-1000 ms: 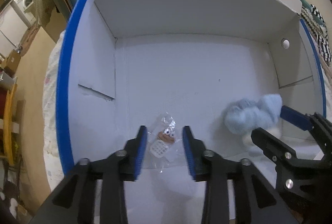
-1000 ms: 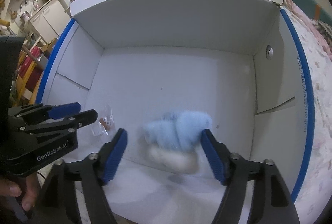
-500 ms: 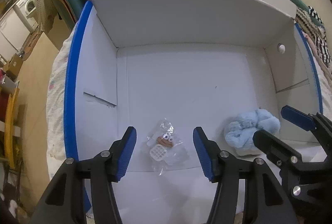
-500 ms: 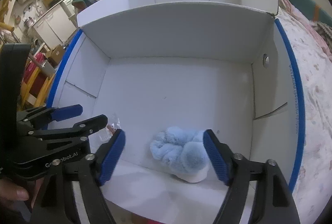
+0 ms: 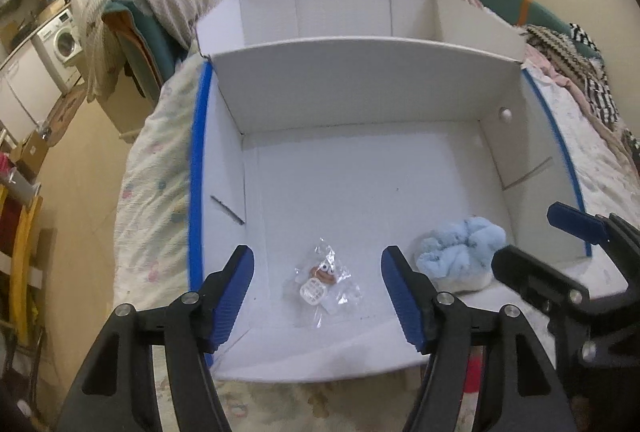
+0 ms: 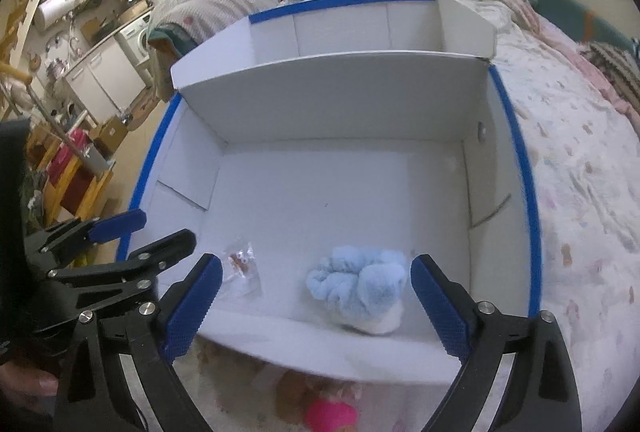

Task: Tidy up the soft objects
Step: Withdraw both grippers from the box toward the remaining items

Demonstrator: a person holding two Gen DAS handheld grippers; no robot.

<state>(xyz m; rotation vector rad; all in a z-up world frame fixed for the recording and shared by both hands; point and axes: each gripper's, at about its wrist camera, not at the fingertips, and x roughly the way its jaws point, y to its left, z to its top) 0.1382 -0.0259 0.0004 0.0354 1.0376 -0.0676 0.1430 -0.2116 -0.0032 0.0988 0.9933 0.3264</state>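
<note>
Left gripper [image 5: 317,296]: released, jaws wide, nothing between them; poised above the near wall of the box [image 5: 360,80]. Right gripper [image 6: 316,302]: likewise released and holding nothing, set just to the right of the left one, over the same near wall.

Packet [image 5: 323,278]: clear plastic, holding a small brown figure with eyes and a white grid piece; lies flat on the box floor near the front, in line with the left gripper's gap but below and apart from it.

Towel [image 6: 362,284]: pale blue plush bundle with a white part underneath, bunched; rests on the box floor at front right, against the near wall, in line with the right gripper's gap and not touching either finger.

Box: white card, blue tape on the rims, open top, one large compartment in front and a narrow one behind a divider. Stands on a bed [image 6: 580,216] with a patterned sheet.

Doll [image 6: 330,414]: pink, blurred, on the bed just outside the near wall, beneath the right gripper.

Step in hand, as judged: both items deposited in the box, both grippers free. Next move likely calls for lowering the right gripper to the doll outside the box, closing softly on it and lifting it over the wall.
</note>
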